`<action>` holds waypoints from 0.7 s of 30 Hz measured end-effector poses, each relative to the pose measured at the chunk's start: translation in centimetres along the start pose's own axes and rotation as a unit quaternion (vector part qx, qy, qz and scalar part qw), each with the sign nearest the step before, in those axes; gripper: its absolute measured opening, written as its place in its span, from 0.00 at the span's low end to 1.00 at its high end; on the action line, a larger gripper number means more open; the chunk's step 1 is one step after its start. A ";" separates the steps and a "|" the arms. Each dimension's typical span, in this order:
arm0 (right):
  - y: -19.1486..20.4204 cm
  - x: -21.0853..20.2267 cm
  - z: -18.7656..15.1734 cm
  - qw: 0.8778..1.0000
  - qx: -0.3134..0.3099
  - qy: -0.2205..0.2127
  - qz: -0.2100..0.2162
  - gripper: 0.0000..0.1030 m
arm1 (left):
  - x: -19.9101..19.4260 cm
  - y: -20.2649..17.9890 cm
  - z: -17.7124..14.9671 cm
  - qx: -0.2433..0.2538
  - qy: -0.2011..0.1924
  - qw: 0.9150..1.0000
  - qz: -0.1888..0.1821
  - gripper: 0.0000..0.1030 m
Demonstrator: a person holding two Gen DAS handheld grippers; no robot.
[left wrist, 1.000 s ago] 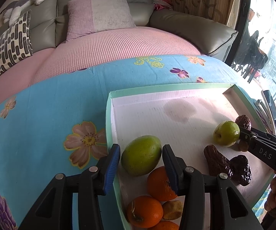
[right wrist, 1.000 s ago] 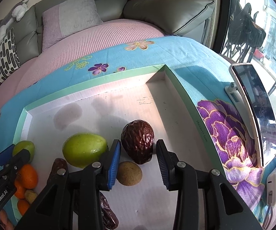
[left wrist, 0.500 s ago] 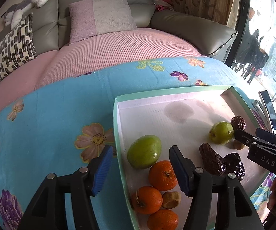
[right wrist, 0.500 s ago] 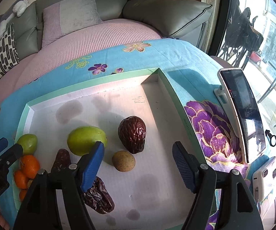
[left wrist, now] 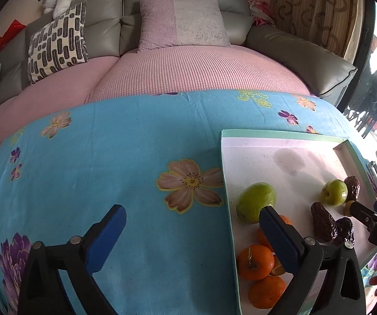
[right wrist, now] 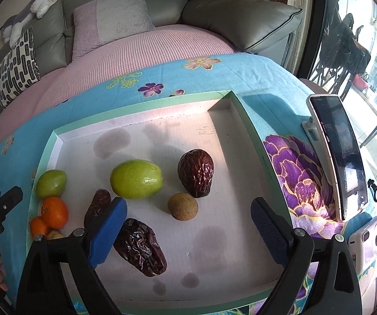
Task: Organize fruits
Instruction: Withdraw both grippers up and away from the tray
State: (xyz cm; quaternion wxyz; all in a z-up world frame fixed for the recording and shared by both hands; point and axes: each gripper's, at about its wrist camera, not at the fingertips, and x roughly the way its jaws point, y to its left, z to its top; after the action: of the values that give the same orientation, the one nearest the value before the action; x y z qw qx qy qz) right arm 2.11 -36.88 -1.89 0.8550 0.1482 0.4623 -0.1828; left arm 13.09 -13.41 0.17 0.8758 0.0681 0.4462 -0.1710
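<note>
Both my claws wide, empty: left gripper (left wrist: 188, 239), right gripper (right wrist: 188, 229). Fruits grouped in tray (right wrist: 243, 113); sorting looks nearly finished.

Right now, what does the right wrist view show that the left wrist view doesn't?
Only the right wrist view shows the whole tray floor, the round brown fruit in full, and the phone's screen.

Only the left wrist view shows the open blue cloth left of the tray.

Both show the larger green fruit, the oranges and the couch.
</note>
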 end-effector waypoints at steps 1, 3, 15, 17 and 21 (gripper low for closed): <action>0.2 -0.2 0.0 1.000 -0.003 -0.004 0.002 0.93 | 0.0 0.4 -0.1 -0.005 0.001 1.000 0.004 1.00; 0.8 -0.5 -0.2 1.000 -0.013 -0.010 0.007 0.93 | 0.0 1.4 -0.4 -0.018 -0.001 1.000 0.011 1.00; 5.6 -2.0 -2.0 0.995 -0.094 -0.025 0.018 0.93 | -1.5 4.7 -2.5 -0.045 0.003 0.996 0.080 1.00; 6.2 -2.2 -2.5 0.995 -0.096 -0.025 0.022 0.93 | -2.2 5.1 -2.7 -0.052 -0.004 0.994 0.094 1.00; 7.5 -2.8 -3.5 0.994 -0.103 -0.025 0.030 0.93 | -3.7 5.9 -3.6 -0.076 -0.009 0.991 0.113 1.00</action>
State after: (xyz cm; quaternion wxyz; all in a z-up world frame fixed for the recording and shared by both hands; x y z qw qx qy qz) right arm 1.44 -28.27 -0.76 0.8820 0.0687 0.4526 -0.1117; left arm 10.52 -6.06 0.82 0.8962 0.0493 0.4394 -0.0373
